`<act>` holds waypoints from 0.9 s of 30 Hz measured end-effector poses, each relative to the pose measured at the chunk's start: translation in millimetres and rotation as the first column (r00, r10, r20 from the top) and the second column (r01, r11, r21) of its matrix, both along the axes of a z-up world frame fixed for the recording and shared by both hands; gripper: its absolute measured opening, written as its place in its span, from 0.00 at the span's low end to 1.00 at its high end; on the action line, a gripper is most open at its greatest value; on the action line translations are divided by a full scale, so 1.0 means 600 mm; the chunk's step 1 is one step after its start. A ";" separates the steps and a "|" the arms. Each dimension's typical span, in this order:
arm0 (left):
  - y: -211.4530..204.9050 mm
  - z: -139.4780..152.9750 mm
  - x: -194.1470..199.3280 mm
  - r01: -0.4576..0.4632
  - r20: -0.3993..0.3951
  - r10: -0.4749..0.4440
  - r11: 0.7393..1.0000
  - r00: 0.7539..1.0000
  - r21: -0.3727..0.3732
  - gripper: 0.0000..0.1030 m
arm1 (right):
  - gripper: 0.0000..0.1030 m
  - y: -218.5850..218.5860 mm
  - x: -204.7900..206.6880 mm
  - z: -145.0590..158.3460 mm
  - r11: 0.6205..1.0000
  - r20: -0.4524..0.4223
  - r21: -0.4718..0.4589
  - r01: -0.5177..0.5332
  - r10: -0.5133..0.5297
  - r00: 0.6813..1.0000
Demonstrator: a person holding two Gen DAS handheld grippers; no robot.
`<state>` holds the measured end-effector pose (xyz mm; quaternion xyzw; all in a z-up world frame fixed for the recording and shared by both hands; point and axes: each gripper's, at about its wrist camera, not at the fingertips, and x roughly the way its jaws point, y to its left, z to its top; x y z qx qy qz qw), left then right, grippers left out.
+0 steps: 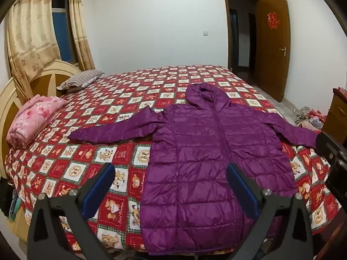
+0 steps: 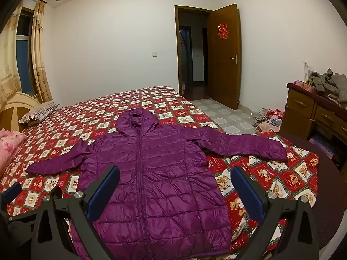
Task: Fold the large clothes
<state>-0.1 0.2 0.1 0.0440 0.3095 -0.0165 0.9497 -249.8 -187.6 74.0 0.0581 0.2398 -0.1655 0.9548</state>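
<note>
A wide bed [image 1: 91,173] covered by a red and white checked quilt was shown filling most of both views, and on it a purple hooded puffer jacket [image 1: 206,156] was laid flat, front up and zipped. Its hem was seen at the near edge of the bed, its hood [image 2: 135,119] pointed toward the far wall, and both sleeves were spread out to the sides. The jacket was judged to be light, soft and puffy, with a shiny shell that would likely slip between pads and spring back after a fold. The left sleeve [image 1: 112,130] and the right sleeve [image 2: 245,144] were judged the easiest places to be taken hold of, near the cuffs, where the padding was thinnest; the hem corners were judged a second choice. A rolled pink blanket [image 1: 34,119] and a striped pillow [image 1: 80,80] were seen near the headboard, well apart from the jacket. The left gripper [image 1: 171,186] was held above the near part of the bed with its jaws wide apart and nothing between them. The right gripper [image 2: 175,188] was held over the lower body of the jacket, its jaws likewise spread wide and clamped on nothing.
</note>
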 end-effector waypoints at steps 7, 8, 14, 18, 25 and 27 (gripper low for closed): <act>0.013 -0.007 0.000 -0.013 -0.004 0.013 0.999 1.000 -0.040 1.00 | 0.99 -0.001 0.001 0.000 1.000 -0.004 0.000 0.002 -0.002 1.000; 0.015 -0.009 0.001 -0.010 -0.010 0.010 0.999 1.000 -0.043 1.00 | 0.99 -0.001 0.001 0.000 1.000 -0.003 -0.001 0.003 -0.003 1.000; -0.005 -0.009 0.001 0.029 -0.008 -0.029 1.000 1.000 -0.005 1.00 | 0.99 -0.004 0.000 -0.002 1.000 0.006 -0.006 0.008 -0.008 1.000; 0.000 -0.004 -0.002 0.017 0.012 -0.017 1.000 1.000 -0.018 1.00 | 0.99 -0.004 -0.001 -0.001 1.000 0.006 -0.006 0.009 -0.009 1.000; 0.010 -0.004 -0.003 -0.001 0.019 0.001 1.000 1.000 -0.030 1.00 | 0.99 -0.006 -0.001 0.001 1.000 0.005 0.004 0.016 -0.016 1.000; 0.008 -0.003 -0.005 0.003 0.027 -0.003 1.000 1.000 -0.023 1.00 | 0.99 -0.008 -0.003 0.002 1.000 0.006 0.004 0.016 -0.016 1.000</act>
